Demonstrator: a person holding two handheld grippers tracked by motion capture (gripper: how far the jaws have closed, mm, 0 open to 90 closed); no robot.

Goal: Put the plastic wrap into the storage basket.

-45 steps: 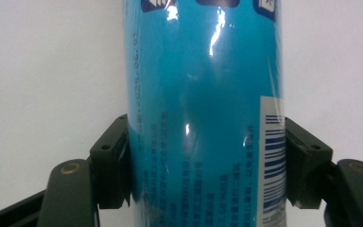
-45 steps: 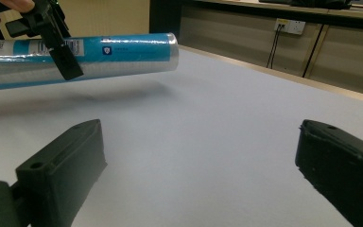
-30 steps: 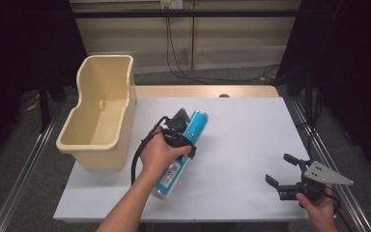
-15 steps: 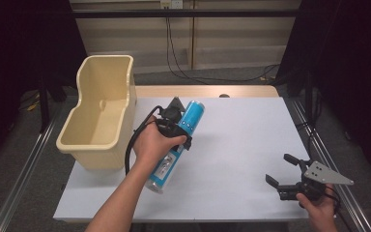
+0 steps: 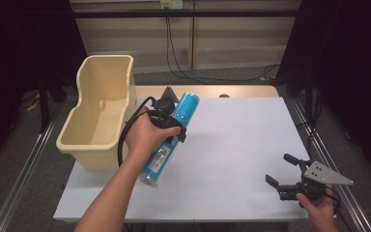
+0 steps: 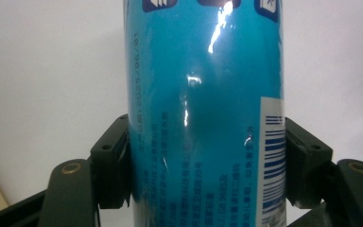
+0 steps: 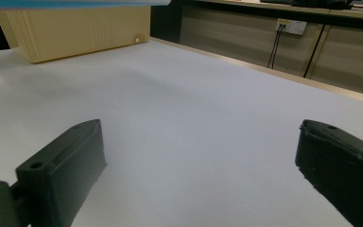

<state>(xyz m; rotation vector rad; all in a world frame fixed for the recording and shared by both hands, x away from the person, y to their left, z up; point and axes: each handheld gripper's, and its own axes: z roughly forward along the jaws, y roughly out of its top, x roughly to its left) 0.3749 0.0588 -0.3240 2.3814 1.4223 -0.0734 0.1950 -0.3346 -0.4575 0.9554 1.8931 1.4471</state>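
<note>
A: State the left gripper (image 5: pixel 174 126) condition

B: Clamped on the blue can (image 5: pixel 170 138); both pads press the can's sides in the left gripper view. The can is tilted, held above the white tabletop (image 5: pixel 232 159), just beside the beige bin (image 5: pixel 99 113)

A: And the right gripper (image 5: pixel 288 177)?

B: Released, jaws spread wide with nothing between them, low over the tabletop near its right front corner, well apart from the can

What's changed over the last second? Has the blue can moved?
The left hand-held gripper, shut on the blue can, has lifted it and carried it left toward the cream bin. The grip is unchanged. The right hand-held gripper, open, and the bin stayed put.
</note>
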